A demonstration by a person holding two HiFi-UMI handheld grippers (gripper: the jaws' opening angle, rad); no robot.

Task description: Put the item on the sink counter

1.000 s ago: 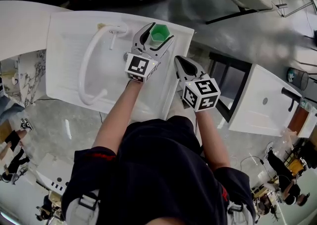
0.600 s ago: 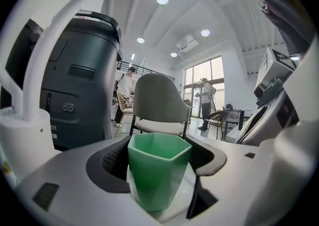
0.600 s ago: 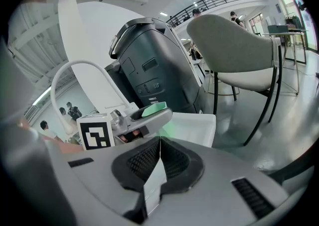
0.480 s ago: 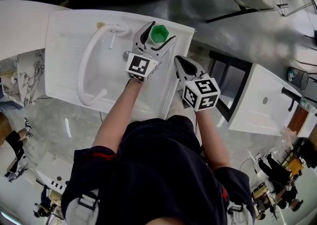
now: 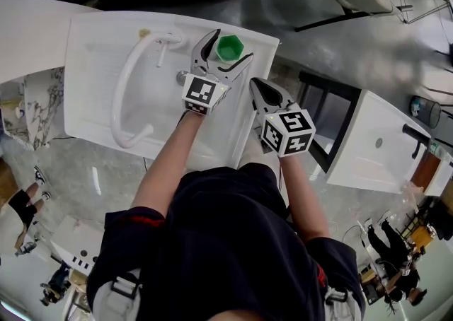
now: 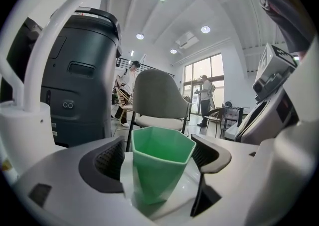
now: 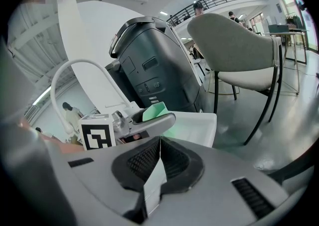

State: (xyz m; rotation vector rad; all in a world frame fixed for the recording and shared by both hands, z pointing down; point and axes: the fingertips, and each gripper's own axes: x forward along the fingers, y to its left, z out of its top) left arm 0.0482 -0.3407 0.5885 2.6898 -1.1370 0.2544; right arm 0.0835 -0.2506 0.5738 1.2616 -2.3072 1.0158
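A green faceted cup (image 5: pixel 228 47) stands upright on the white sink counter (image 5: pixel 263 54), at its far right corner. My left gripper (image 5: pixel 231 44) straddles the cup and its jaws are opening. In the left gripper view the cup (image 6: pixel 160 170) sits between the dark pads (image 6: pixel 110 160) with a little gap on each side. My right gripper (image 5: pixel 255 86) hovers just right of the left one, by the counter's right edge. It is shut with nothing in it, and its pads (image 7: pixel 144 160) meet.
A white arched faucet (image 5: pixel 127 79) bends over the basin (image 5: pixel 92 79) to the left. A dark machine (image 6: pixel 79 70) and a grey chair (image 6: pixel 157 95) stand beyond the counter. Another white sink unit (image 5: pixel 375 146) is at the right.
The left gripper's jaws have spread wider around the green cup, which stays in place on the counter. The right gripper has not moved.
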